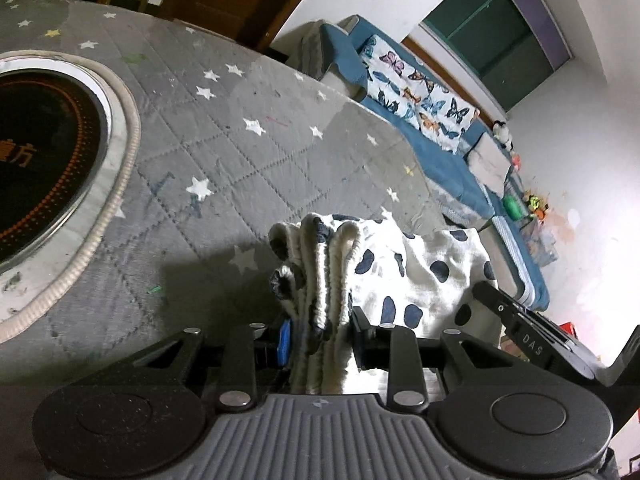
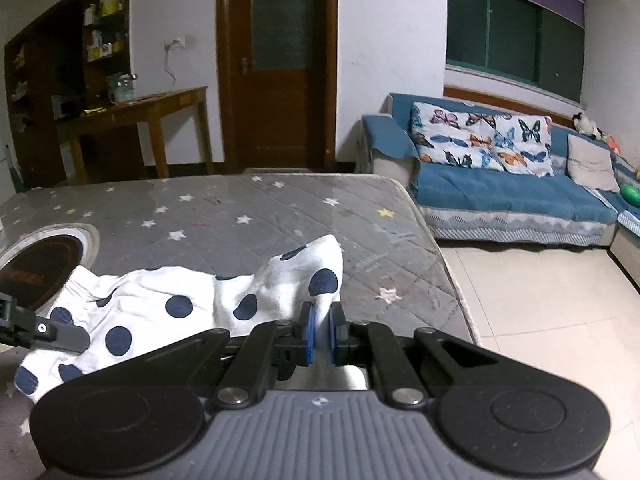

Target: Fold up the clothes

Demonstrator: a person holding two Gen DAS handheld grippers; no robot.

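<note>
Spotted garment (image 2: 168,304), white with navy dots, is lying over the near part of the star-print table cover (image 2: 280,216), just toward the camera from the round burner inset (image 2: 44,264) sunk in that cover.

Left gripper (image 1: 320,336) is clenching a thick bunch of the garment's ribbed, gathered edge; several folds are standing up between its jaws. Right gripper (image 2: 322,334) is pinching a thin corner of the same cloth between its blue pads (image 2: 307,334), that corner rising in a peak above the cover. The left gripper is also showing at the burner-side edge of the right wrist view, so both hands are working one piece of cloth.

Judgement: the garment is being lifted or spread ahead of a fold; no crease is made yet.

To do this well:
- keep both pinches firm; the right hold is slim and could slip.
- draw the hands apart along the cover's near edge until the cloth pulls flat.
- lay it clear of the burner inset.
- release the left bunch only once the edge is lying straight.
</note>
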